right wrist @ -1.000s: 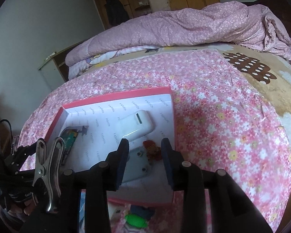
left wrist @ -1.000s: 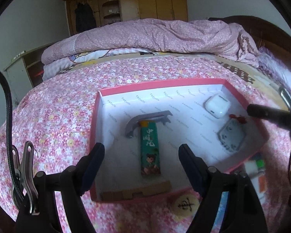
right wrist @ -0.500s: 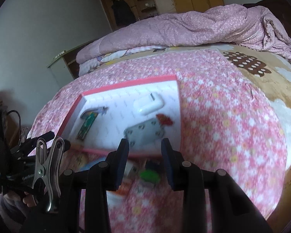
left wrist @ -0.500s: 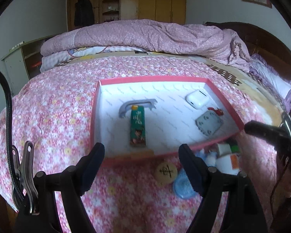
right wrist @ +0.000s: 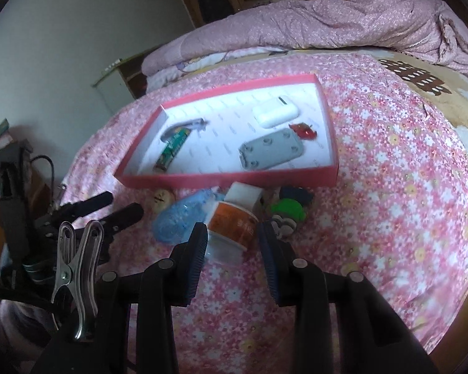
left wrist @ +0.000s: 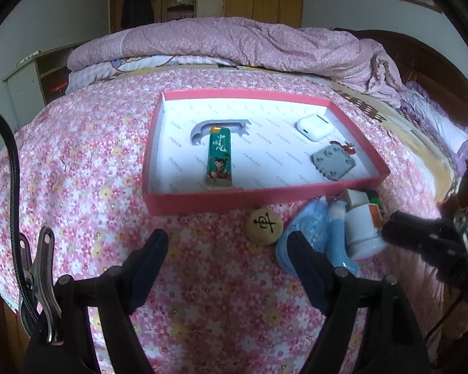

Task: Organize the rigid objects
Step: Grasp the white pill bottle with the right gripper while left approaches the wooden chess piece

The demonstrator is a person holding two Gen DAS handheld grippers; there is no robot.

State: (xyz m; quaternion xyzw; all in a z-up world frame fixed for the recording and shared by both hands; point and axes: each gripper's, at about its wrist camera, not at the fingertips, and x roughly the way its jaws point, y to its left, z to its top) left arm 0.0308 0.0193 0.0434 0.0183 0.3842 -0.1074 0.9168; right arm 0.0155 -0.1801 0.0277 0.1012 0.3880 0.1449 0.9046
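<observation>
**Loose pieces wait outside the pink box**

The pink box (left wrist: pixel 259 199) on the bed already holds a lighter (left wrist: pixel 219 159), lying lengthwise front to back, and a white case (left wrist: pixel 315 126). Just outside its near wall sits a cluster not yet sorted. The white bottle (right wrist: pixel 234 218) lies tipped on its side there, long axis toward the box. The right gripper (right wrist: pixel 234 246) is part open and empty, lined up on it. The left gripper (left wrist: pixel 226 265) gapes wide, empty.

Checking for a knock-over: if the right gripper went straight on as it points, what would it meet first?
Probably the white bottle with the orange label: it lies on the bedspread just ahead of the right gripper, in line with the gap between its fingers. Depth is hard to judge.
</observation>
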